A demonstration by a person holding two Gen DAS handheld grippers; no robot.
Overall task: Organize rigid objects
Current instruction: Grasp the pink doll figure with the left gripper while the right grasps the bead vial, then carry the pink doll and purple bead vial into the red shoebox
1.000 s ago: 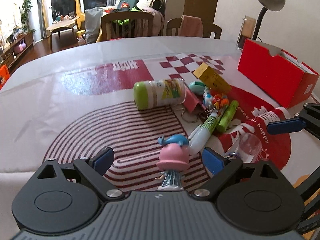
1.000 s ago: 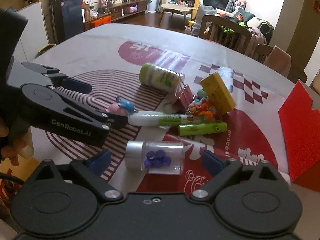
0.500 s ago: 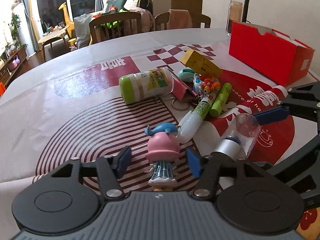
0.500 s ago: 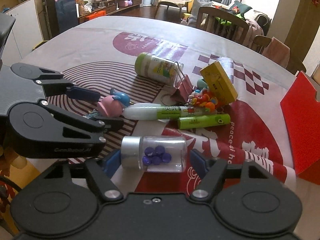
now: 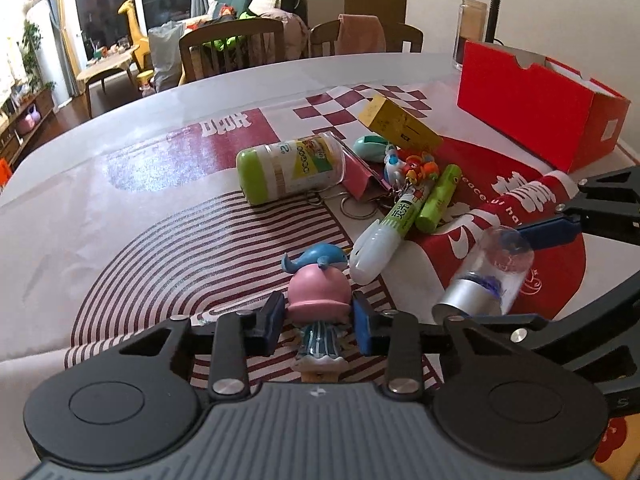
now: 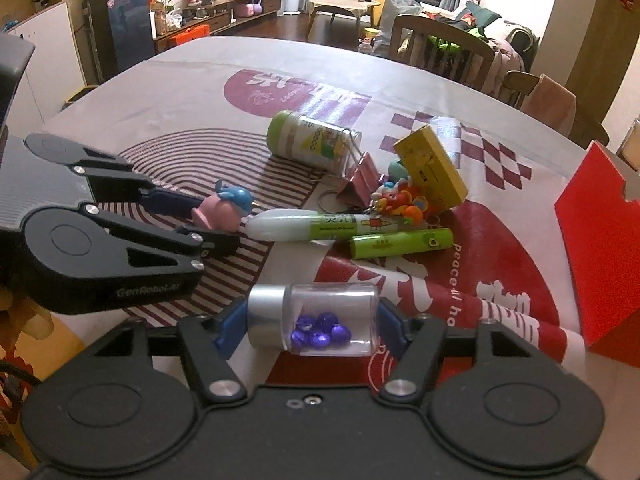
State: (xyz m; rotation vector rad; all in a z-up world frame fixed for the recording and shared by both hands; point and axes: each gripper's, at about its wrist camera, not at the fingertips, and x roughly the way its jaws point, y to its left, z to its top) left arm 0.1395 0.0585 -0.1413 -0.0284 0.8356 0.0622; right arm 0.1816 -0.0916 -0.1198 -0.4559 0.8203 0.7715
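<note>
Jaws on our left gripper are closing on the pink-hatted figurine standing on the tablecloth, pads at its hat. Our right gripper is closing too, its pads pressing both ends of the clear vial holding purple beads. Beyond, we are seeing a green-capped jar lying sideways beside the clutter, and a red box sitting farther off, contents hidden.

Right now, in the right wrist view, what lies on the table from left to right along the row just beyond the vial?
Pink-hatted figurine in the left gripper → white-and-green glue pen → green tube → red box.
</note>
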